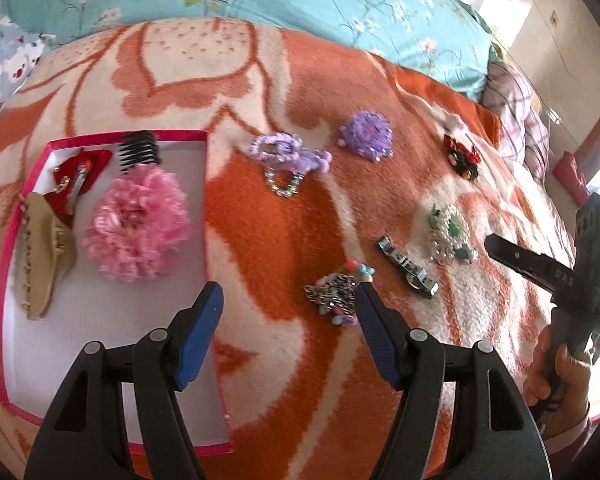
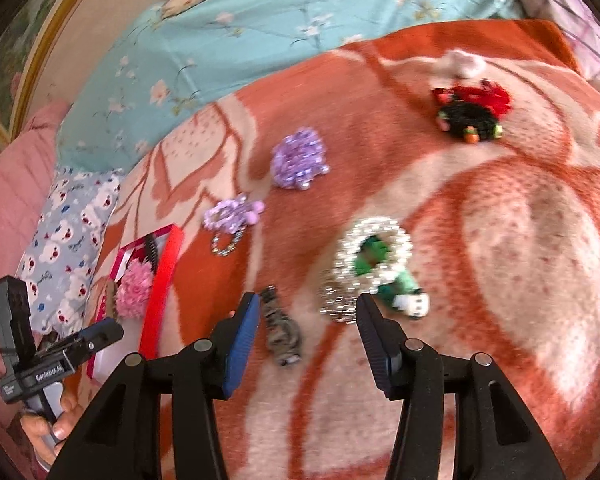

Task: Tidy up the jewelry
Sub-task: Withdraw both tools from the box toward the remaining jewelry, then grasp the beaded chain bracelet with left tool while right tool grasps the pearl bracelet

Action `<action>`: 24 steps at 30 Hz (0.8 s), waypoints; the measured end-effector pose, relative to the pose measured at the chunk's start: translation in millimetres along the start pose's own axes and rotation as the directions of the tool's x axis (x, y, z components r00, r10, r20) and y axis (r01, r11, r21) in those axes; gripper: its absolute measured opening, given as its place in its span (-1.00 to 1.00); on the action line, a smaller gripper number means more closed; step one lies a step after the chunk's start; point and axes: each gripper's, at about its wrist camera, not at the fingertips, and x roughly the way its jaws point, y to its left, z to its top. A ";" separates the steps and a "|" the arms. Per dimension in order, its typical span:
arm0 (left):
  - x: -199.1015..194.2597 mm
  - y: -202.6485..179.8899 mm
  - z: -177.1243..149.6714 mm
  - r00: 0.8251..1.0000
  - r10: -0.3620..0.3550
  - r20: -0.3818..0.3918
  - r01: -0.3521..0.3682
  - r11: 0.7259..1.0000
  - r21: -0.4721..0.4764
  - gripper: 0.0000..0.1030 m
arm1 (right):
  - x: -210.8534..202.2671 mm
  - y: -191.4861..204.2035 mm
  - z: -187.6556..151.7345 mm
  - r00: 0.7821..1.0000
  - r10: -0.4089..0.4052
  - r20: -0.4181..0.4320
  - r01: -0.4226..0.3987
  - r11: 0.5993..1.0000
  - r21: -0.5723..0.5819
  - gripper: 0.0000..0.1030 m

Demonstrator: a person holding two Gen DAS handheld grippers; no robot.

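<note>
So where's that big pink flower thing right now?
The pink flower lies inside the pink-rimmed box, left in the left wrist view, between the tan claw clip and the box's right wall.

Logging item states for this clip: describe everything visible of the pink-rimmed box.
The box is a shallow rectangular tray, seemingly cardboard, with a bright pink rim and a white floor. It lies flat and open on the orange-and-cream blanket, at the left of the left wrist view. Inside are a pink fabric flower, a tan claw clip, a red clip and a black comb clip against the far wall. Neither gripper touches it.
</note>
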 end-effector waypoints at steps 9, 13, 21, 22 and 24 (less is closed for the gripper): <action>19.3 -13.8 7.0 1.000 0.000 -0.026 0.000 1.000 0.018 0.32 | 9.7 -21.6 5.1 0.999 -0.032 -0.008 0.033 0.999 0.028 0.02; 30.8 -15.2 19.2 1.000 0.014 -0.026 -0.013 1.000 0.019 0.31 | 15.1 -25.7 7.9 0.999 -0.042 -0.013 0.042 0.999 0.030 0.02; 57.4 -11.3 50.3 0.999 0.044 -0.028 -0.044 0.999 0.023 0.31 | 29.2 -31.3 15.9 0.996 -0.081 -0.020 0.082 0.997 0.011 0.02; 60.7 -10.5 53.9 0.999 0.046 -0.030 -0.045 0.999 0.022 0.31 | 31.5 -32.9 16.9 0.996 -0.084 -0.022 0.084 0.996 0.011 0.02; 66.6 -10.4 59.3 0.998 0.046 -0.034 -0.046 0.999 0.019 0.31 | 36.0 -36.3 18.4 0.995 -0.095 -0.029 0.095 0.995 0.010 0.02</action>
